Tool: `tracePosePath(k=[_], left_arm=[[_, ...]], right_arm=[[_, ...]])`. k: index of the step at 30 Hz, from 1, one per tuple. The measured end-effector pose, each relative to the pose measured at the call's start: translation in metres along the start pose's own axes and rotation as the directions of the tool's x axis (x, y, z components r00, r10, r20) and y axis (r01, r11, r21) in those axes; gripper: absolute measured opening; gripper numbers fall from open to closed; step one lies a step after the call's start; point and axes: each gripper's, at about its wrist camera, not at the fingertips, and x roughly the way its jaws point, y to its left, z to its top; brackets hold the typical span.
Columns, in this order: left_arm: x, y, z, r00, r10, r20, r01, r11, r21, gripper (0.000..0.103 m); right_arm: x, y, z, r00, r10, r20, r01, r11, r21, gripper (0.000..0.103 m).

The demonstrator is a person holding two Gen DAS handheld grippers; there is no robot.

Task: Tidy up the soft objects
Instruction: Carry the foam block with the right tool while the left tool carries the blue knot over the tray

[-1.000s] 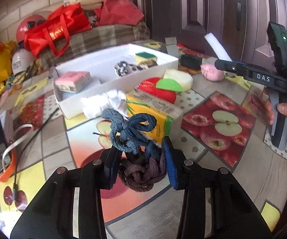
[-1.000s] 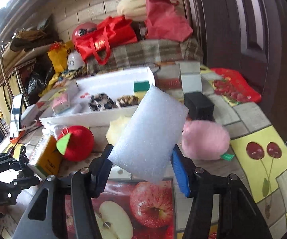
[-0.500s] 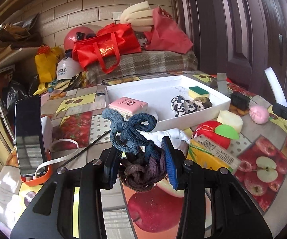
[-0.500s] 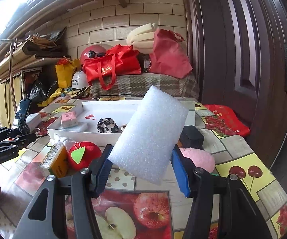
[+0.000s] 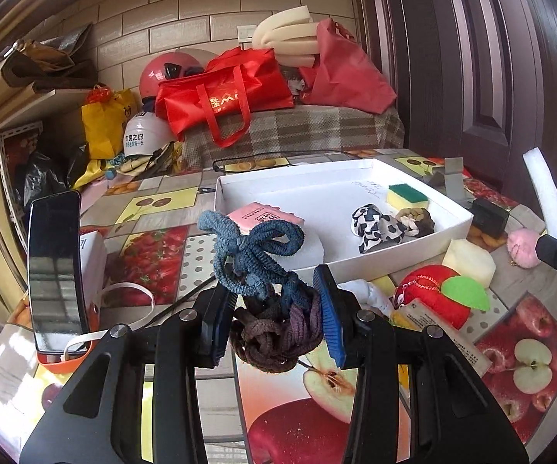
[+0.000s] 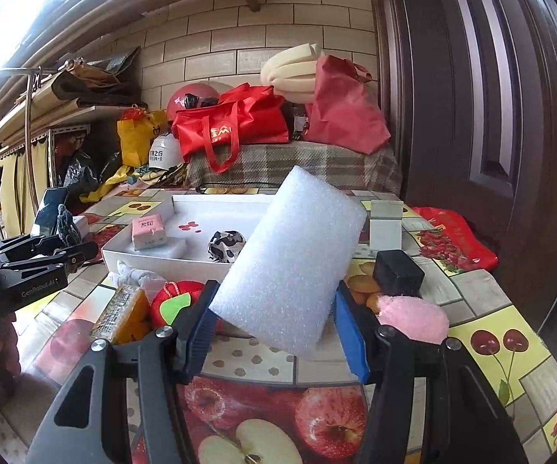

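A tangle of blue, brown and purple hair ties (image 5: 268,294) sits between blue-padded black fingers (image 5: 326,317), above a tablecloth (image 5: 154,247) printed with red apples, strawberries and yellow squares. Farther off, a white box (image 5: 394,255) holds a pink packet (image 5: 264,218), a yellow-and-green sponge (image 5: 407,196) and a black-and-white spotted scrunchie (image 5: 375,226). At right, a white foam block (image 6: 290,259), a pink pompom (image 6: 411,317) and a red plush apple with a green leaf (image 5: 438,295).
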Motion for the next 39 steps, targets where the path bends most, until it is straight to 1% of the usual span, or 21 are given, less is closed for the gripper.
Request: tracePosePath(k=[5,18,25,33,39], left_arm=[[0.008,-0.002,0.005,1.0,0.016,0.009,-0.016,1.0,-0.001,0.04],[0.03,0.002,0.015,1.0,0.03,-0.006,-0.03,0.999,-0.027,0.04],[0.041,0.002,0.021,0.999,0.037,-0.009,-0.037,0.999,-0.027,0.04],[0.071,0.008,0.035,0.999,0.038,-0.03,-0.039,0.998,-0.046,0.04],[0.096,0.013,0.049,0.999,0.047,-0.013,-0.048,0.996,-0.07,0.04]], right_arm=[[0.012,0.005,0.004,1.0,0.001,-0.005,-0.001,1.0,-0.008,0.058],[0.046,0.017,0.014,1.0,-0.011,-0.019,0.011,1.0,-0.013,0.058],[0.064,0.018,0.021,1.0,-0.014,-0.026,0.014,1.0,0.008,0.058],[0.09,0.019,0.031,0.999,-0.023,-0.032,0.024,0.999,0.031,0.058],[0.113,0.023,0.04,0.999,-0.025,-0.037,0.026,0.999,0.038,0.058]])
